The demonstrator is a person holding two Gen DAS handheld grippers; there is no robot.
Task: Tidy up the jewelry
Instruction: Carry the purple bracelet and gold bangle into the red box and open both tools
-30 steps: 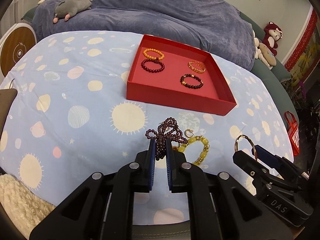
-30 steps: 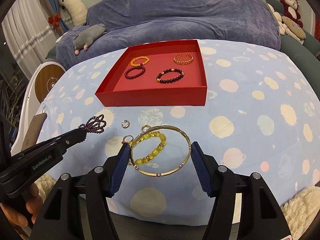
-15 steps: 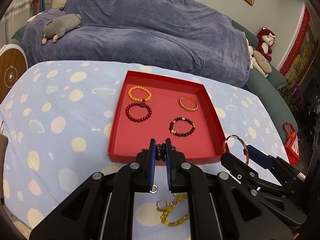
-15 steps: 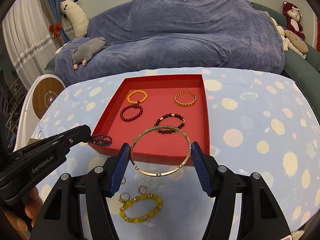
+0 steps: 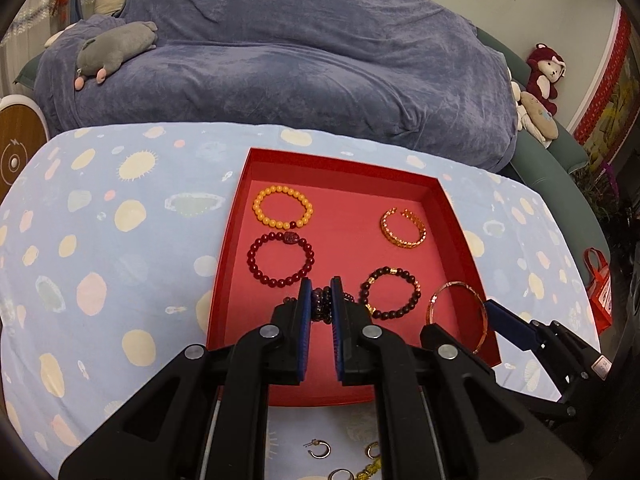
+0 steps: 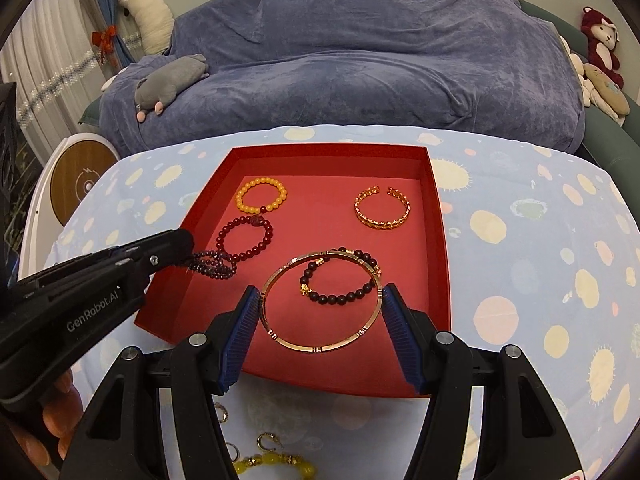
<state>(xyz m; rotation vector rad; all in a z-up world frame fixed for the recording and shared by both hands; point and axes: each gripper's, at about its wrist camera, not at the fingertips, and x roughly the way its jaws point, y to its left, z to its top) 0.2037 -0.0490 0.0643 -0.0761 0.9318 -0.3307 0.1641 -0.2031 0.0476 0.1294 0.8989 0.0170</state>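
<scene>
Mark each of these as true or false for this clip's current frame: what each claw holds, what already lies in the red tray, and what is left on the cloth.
1. The right claw grips a thin gold bangle. True.
2. The left claw is empty. False: it is shut on a dark purple bead strand.
3. Four bracelets lie in the red tray. True.
4. The orange bead bracelet lies outside the tray. False: it lies inside, at the far left.
5. A yellow bead bracelet lies on the cloth, near the tray's front wall. True.
</scene>
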